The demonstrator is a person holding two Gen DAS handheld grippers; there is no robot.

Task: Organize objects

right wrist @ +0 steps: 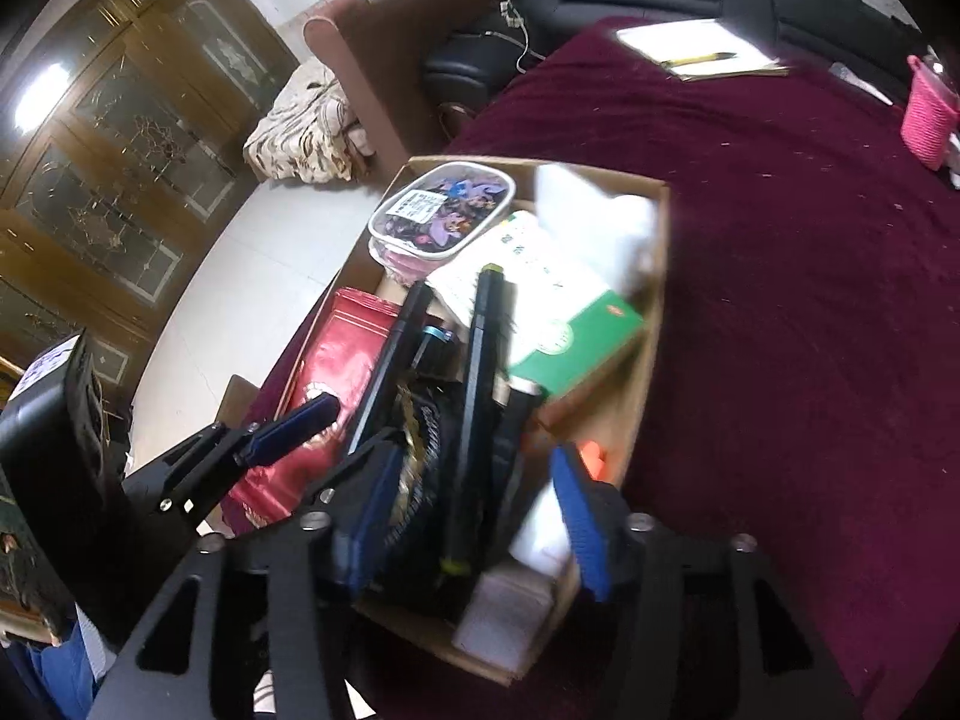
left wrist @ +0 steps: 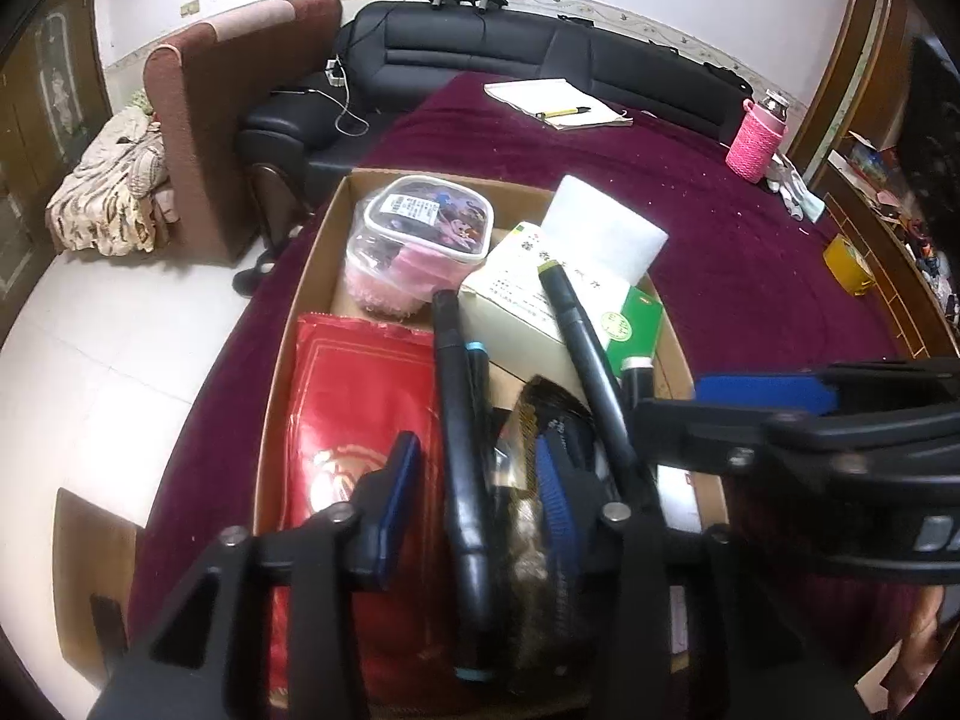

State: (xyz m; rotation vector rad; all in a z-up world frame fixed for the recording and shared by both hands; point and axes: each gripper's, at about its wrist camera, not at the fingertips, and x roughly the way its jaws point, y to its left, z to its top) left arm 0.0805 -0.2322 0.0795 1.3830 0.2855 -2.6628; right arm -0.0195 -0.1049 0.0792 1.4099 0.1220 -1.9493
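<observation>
An open cardboard box [left wrist: 309, 282] on the maroon cloth holds a red packet [left wrist: 360, 414], a clear pouch of pink items [left wrist: 420, 228], a white-and-green carton [left wrist: 516, 312], a white block [left wrist: 606, 234] and a dark gold-patterned pouch [left wrist: 540, 414]. My left gripper [left wrist: 474, 504] is open over the box. A black marker with teal bands [left wrist: 459, 420] lies loose between its pads. My right gripper [right wrist: 474, 516] is open too. It straddles a black marker with yellow-green ends [right wrist: 477, 396], and its pads are apart from the marker. In the left wrist view the right gripper [left wrist: 720, 414] reaches in from the right.
A notebook with a pen [left wrist: 558, 102] lies at the far end of the table. A pink knitted bottle cover [left wrist: 753, 144] and a yellow object [left wrist: 846, 264] stand on the right. A black sofa [left wrist: 540, 54] and a brown armchair [left wrist: 204, 138] are beyond the table. White floor is on the left.
</observation>
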